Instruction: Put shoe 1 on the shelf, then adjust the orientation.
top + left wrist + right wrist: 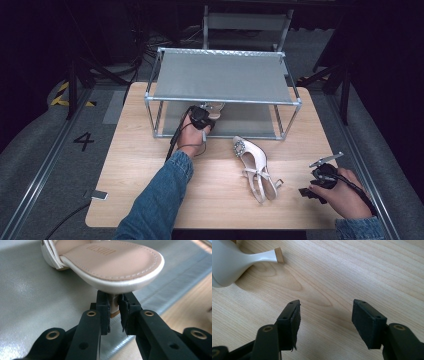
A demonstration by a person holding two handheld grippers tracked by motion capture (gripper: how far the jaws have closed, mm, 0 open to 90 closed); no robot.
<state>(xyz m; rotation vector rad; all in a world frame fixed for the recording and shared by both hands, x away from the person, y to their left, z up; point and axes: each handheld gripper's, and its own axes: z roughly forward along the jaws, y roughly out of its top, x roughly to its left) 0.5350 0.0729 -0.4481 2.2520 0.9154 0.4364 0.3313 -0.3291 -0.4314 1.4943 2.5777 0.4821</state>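
**Placing the first sandal on the rack's lower shelf**

The left gripper [114, 308] pinches the slim heel [114, 305] of a white sandal [112, 262], its pads pressed against either side of the heel stem. In the high view the left gripper [201, 118] reaches under the front rail of the metal shoe rack [222, 101], which stands at the far edge of the table [150, 185]; the held sandal [216, 108] hangs over the grey lower shelf [30, 302], near its front edge, and whether the sole already touches the fabric cannot be told. The second sandal [254, 167] lies on its side on the table, in front of the rack and toward the right edge. The right gripper [314, 189] rests near the table's right near corner, jaws spread and empty, with that sandal's heel tip [278, 255] a little ahead of them.

Judged step: shelving the first shoe of the pair. The next move calls for lowering the sandal until it sits flat, then releasing the heel and backing out without snagging the rail.
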